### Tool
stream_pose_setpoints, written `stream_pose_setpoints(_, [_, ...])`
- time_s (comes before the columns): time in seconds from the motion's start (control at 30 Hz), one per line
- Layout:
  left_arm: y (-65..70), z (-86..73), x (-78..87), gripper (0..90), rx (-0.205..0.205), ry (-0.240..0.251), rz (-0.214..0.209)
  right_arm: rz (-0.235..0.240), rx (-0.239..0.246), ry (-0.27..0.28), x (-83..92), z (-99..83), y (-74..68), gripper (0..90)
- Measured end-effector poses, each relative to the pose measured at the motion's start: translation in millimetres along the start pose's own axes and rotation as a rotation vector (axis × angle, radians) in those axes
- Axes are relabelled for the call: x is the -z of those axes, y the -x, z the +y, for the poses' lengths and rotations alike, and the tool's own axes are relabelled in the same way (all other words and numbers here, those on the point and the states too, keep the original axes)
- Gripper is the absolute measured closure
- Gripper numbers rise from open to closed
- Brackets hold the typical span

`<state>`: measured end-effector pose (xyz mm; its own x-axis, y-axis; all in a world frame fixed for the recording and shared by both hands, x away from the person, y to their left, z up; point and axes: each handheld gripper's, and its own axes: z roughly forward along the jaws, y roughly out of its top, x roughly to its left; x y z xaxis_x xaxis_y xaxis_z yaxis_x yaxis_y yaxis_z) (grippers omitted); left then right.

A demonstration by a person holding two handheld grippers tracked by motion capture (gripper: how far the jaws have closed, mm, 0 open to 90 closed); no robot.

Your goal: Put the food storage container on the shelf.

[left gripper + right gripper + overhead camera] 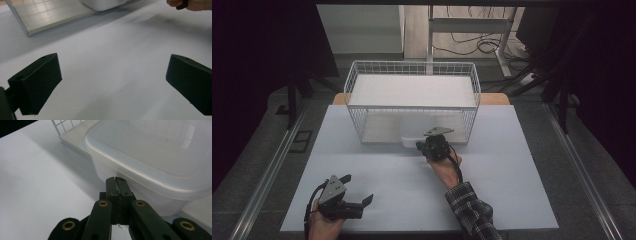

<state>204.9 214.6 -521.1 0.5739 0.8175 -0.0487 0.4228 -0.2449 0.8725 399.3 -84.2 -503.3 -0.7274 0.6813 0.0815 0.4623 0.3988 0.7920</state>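
Note:
A translucent plastic tub point(414, 133) point(150, 150) sits on the lower shelf of a white wire rack point(412, 67), its front end sticking out past the rack's open side. My right gripper point(421, 145) point(116, 180) is shut with nothing between its jaws. Its tips are right at the tub's front wall, just under the rim; whether they touch it I cannot tell. My left gripper point(359, 188) point(112, 82) rests low over the white tabletop point(387, 170) near the front left. It is open with only bare table between its pads.
The rack's lower shelf point(50, 15) point(75, 135) lies on the table's far half, and an upper white shelf point(412, 90) spans its top. The tub's corner point(102, 3) and the right hand point(190, 3) show far off in the left gripper view. Desk legs and cables stand behind the table.

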Motion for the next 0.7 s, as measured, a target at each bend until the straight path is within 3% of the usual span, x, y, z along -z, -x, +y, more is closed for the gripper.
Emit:
stream_pose_setpoints(0.4, [-1.0,-0.1,-0.3,0.0,0.004,0.003,0.004,-0.031,-0.008,-0.003,-14.2,10.5,9.5,89.4])
stream_pose_setpoints(0.53, [-1.9,-0.3,0.3,0.0,0.008,0.006,0.005,-0.026,-0.042,0.002,-17.6,12.0,13.2,89.4])
stream_pose_setpoints(0.7, [-1.9,-0.1,0.6,0.0,0.008,0.008,0.009,-0.05,-0.046,0.002,-20.7,15.6,17.7,89.4])
